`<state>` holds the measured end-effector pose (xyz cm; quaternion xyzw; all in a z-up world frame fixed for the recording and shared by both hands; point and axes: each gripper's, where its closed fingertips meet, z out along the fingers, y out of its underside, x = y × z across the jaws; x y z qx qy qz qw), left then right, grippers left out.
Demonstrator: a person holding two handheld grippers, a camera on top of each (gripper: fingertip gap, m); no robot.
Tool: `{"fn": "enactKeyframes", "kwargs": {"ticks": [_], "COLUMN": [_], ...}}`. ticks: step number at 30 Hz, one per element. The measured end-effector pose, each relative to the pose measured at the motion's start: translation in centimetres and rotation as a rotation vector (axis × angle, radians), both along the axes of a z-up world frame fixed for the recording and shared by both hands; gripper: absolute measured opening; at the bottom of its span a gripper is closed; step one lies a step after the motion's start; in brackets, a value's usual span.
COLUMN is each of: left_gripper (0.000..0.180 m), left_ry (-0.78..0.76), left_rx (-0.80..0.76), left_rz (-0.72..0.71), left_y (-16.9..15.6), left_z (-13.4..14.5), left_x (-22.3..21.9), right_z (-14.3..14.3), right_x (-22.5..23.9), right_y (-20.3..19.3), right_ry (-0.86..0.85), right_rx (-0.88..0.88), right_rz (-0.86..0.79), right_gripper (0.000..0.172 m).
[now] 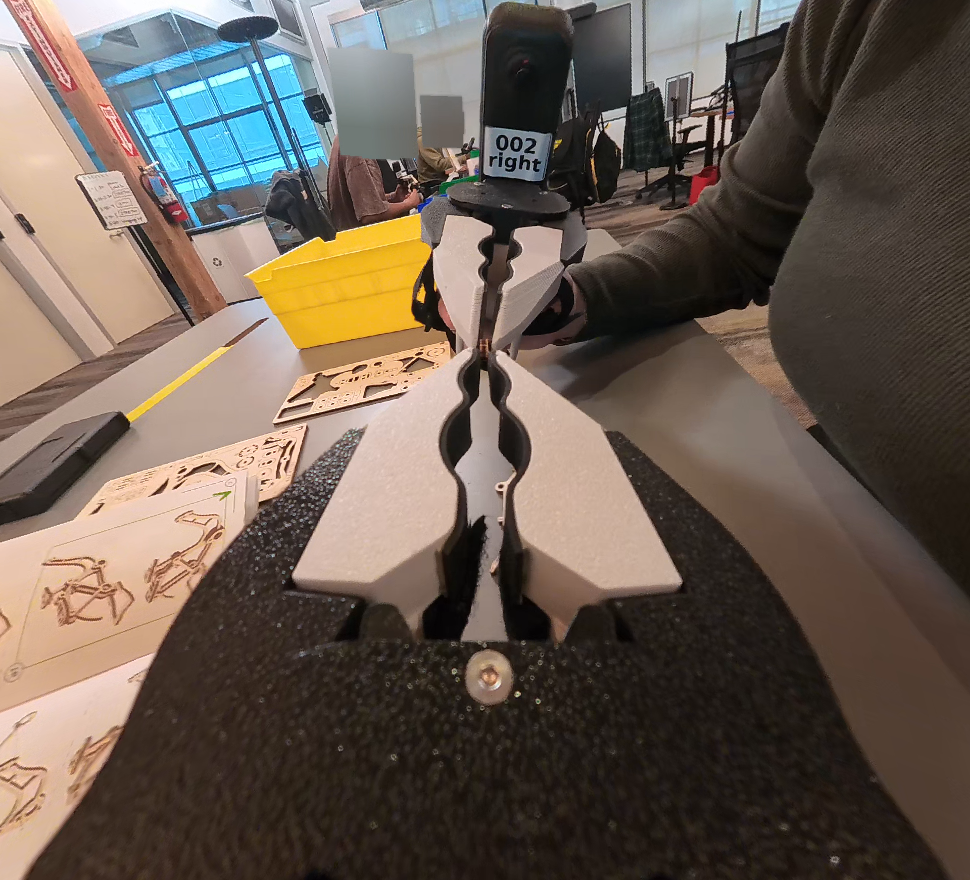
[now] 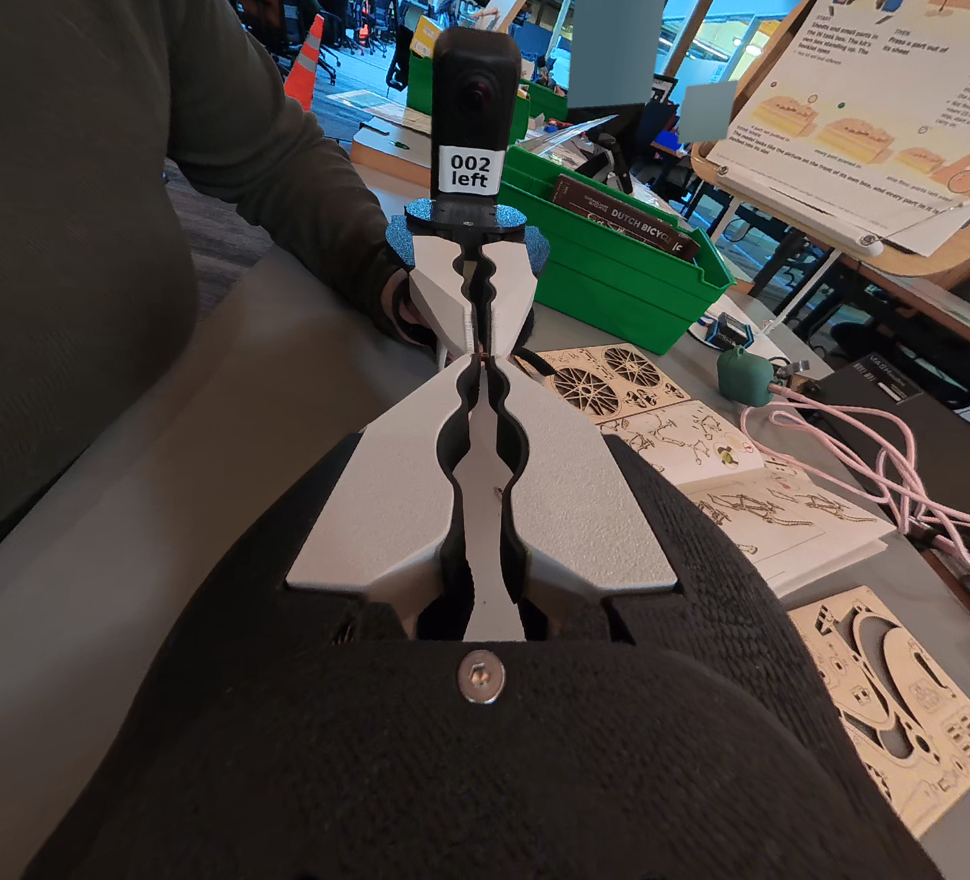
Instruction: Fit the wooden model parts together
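My two grippers face each other tip to tip above the grey table (image 1: 656, 408). A small brown wooden part (image 1: 484, 345) sits right where the tips meet. My left gripper (image 1: 484, 360) is shut, its pads pinching the near end of this part. My right gripper (image 1: 487, 329) is shut on the far end. In the right wrist view my right gripper (image 2: 482, 365) and left gripper (image 2: 480, 343) pinch the same small wooden part (image 2: 483, 356). Most of the part is hidden between the pads. I cannot tell whether it is one piece or two joined.
A yellow bin (image 1: 341, 287), punched wooden sheets (image 1: 367, 382), an instruction booklet (image 1: 120, 576) and a black case (image 1: 52, 455) lie to the left. A green bin (image 2: 619, 277), a wheel sheet (image 2: 614, 382), a pink cable (image 2: 866, 461) and another sheet (image 2: 892, 697) lie to the right. The grippers are tip to tip, or close to it.
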<state>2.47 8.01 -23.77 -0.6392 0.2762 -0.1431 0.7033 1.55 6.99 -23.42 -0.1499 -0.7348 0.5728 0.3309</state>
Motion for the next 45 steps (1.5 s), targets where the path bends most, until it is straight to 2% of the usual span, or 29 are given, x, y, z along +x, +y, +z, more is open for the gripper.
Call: {"fn": "enactKeyframes", "kwargs": {"ticks": [6,11,17,31,35,45], "left_gripper": [0.001,0.009,0.001,0.001,0.008,0.004], "left_ry": [0.027,0.074,0.091,0.075,0.053,0.023], "left_rx": [0.016,0.044,0.013,0.027,0.023,0.012], "left_rz": [0.029,0.037,0.062,0.049,0.030,0.016], "left_y": [0.25,0.08,0.39,0.12,-0.01,-0.04], "left_z": [-0.28,-0.29,-0.73,-0.28,-0.12,-0.07], "left_x": [-0.20,-0.06,-0.18,-0.15,0.02,0.02], "right_z": [-0.31,-0.50,-0.84,-0.32,0.02,0.01], "right_x": [-0.14,-0.14,-0.12,0.08,0.11,0.25], "right_y": [0.26,0.49,0.38,0.30,0.61,0.44], "right_ry": [-0.025,-0.036,-0.036,-0.049,-0.040,-0.045], "right_rx": [0.012,0.036,0.072,-0.004,-0.007,-0.011], "right_rz": [-0.006,-0.009,-0.013,0.015,0.007,0.022], "right_gripper": [0.000,0.000,0.000,0.000,0.000,0.000]}}
